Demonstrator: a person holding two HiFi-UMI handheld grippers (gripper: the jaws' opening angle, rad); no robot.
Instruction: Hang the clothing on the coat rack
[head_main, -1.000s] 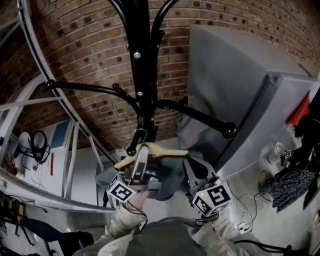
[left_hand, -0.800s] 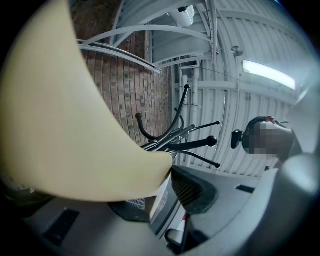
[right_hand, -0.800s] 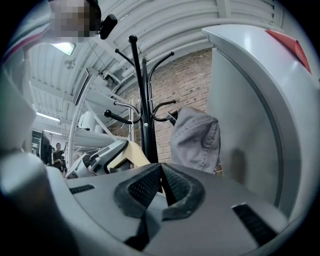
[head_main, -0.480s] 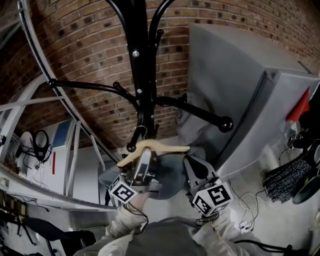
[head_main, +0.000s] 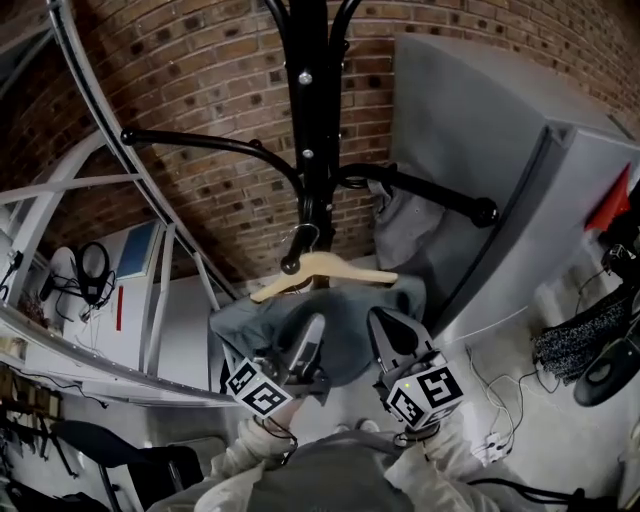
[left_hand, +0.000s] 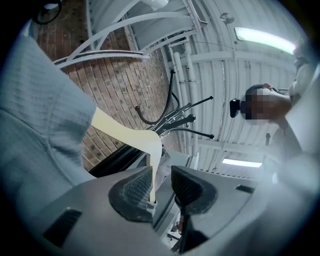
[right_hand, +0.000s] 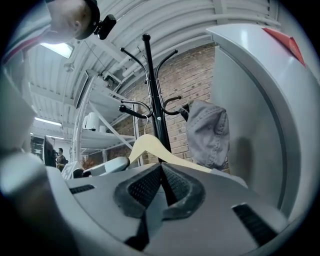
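**Head view.** The coat rack (head_main: 312, 120) stands directly ahead of both grippers, against the brick wall (head_main: 200, 90). The wooden hanger (head_main: 330, 270) sits just above the left gripper (head_main: 308, 345), and its wire hook is at the knob of a low rack arm. Whether the hook bears fully on that arm cannot be confirmed here. The blue-grey garment (head_main: 345, 320) drapes from the hanger and lies behind the fingertips of both grippers. The right gripper (head_main: 392, 335) is just beside the left one, at the garment's right edge. A second grey garment (head_main: 400, 225) hangs from another rack arm, above the right gripper.

**Left gripper view.** The left gripper (left_hand: 161, 180) has its jaws narrowly apart. One end of the hanger (left_hand: 130, 135) runs down into the gap and lies along one pad, with clearance to the other pad, so it is not clamped. The garment (left_hand: 40, 125) fills the area to the left of the jaws. The coat rack (left_hand: 181, 119) is beyond them.

**Right gripper view.** The right gripper (right_hand: 161, 175) has its jaws closed together with nothing between them. The hanger (right_hand: 150, 145) and coat rack (right_hand: 155, 100) are just past the tips. The second grey garment (right_hand: 207, 132) is up and to the right.

**Step in hand.** The hanger appears to be placed and the left gripper's hold on it relaxed.

**Next move.** Verify that the hook is seated on the arm. Then draw the left gripper straight back off the wood without dragging the hanger or fabric.
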